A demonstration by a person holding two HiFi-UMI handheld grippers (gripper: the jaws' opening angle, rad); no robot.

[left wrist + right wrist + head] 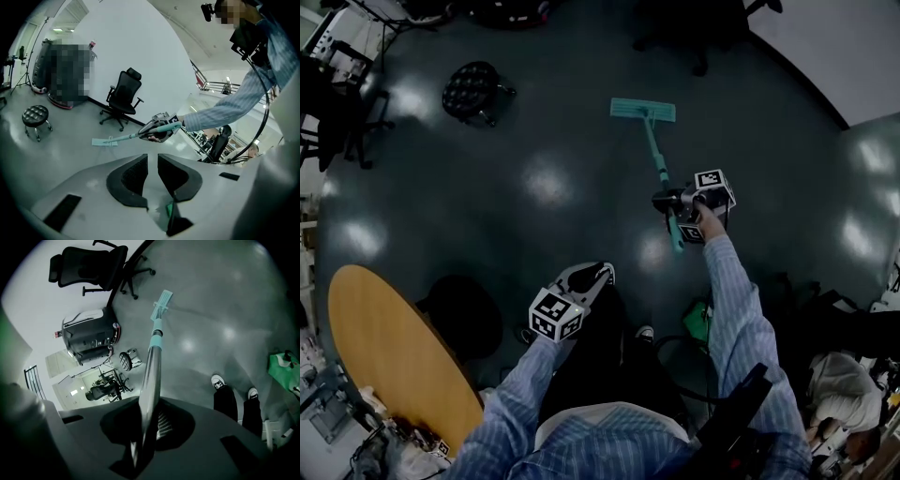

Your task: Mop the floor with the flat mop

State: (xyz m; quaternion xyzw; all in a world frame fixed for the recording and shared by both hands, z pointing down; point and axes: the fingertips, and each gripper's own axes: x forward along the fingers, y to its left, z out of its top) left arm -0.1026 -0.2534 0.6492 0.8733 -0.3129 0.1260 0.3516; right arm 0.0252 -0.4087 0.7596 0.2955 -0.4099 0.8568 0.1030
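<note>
Closest to us, our striped sleeves (729,300) reach out over the dark floor (534,178). The left claw (598,274) hangs low in front of our legs with its jaws parted. Its own view shows nothing between the pads, so it is released and idle.

The right claw (667,201) is stretched forward and clenched on the handle (656,155) of the flat mop (643,111). The right gripper view shows the shaft running straight through its shut jaws. From that grip the handle slopes away to the teal mop head (162,299), which appears to lie flat on the floor well ahead of our shoes (218,382). It is near the black office chair (123,96) and apart from the round stool (472,90).

We judge that we are in the middle of a mopping stroke, worked one-handed with the mop head at the far end of its reach. The next move probably calls for drawing the head back toward us or sweeping it sideways. The pad should stay pressed flat and clear of the chair's legs. We could bring the left claw onto the handle to steady it. The wooden surface (384,347) at our left plays no part.
</note>
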